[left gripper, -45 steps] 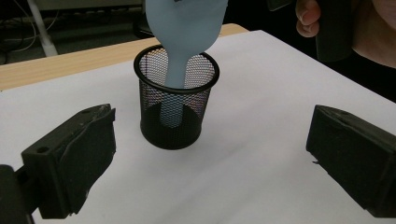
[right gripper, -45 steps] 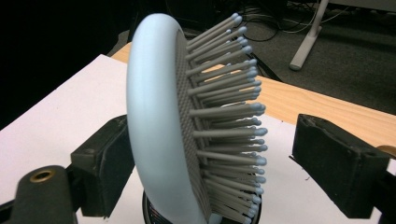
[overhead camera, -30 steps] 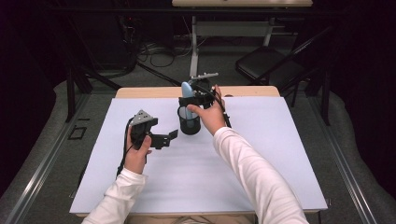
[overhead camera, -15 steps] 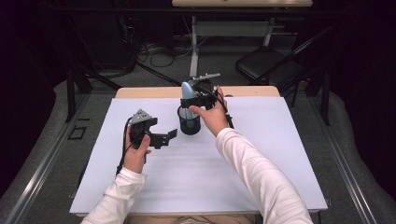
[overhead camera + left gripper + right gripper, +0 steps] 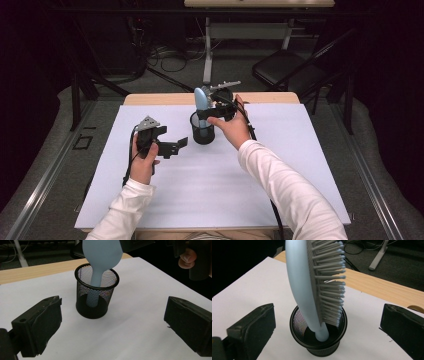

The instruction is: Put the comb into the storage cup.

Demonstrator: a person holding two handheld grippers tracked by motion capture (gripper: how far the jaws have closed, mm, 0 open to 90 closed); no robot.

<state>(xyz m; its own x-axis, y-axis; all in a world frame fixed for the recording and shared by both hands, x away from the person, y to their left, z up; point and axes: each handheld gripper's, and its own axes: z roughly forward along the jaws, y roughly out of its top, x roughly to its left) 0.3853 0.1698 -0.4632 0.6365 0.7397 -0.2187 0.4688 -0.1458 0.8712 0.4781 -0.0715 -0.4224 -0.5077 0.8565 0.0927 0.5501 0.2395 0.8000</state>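
High view: light-blue hairbrush (image 5: 201, 101) standing handle-down in black mesh cup (image 5: 202, 131), far centre of tabletop (image 5: 280, 175). Right gripper (image 5: 220, 107) just beside brush, jaws wide; left gripper (image 5: 172, 147) near-left of cup, jaws wide, nothing between.

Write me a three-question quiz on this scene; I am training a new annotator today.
1. True or false: the brush stands handle-down in the mesh cup.
2. Which gripper is nearer the cup: A left, B right?
3. Fill in: both grippers have their jaws ____.

Key: 1 true. 2 B. 3 open, with nothing between them in either gripper view.
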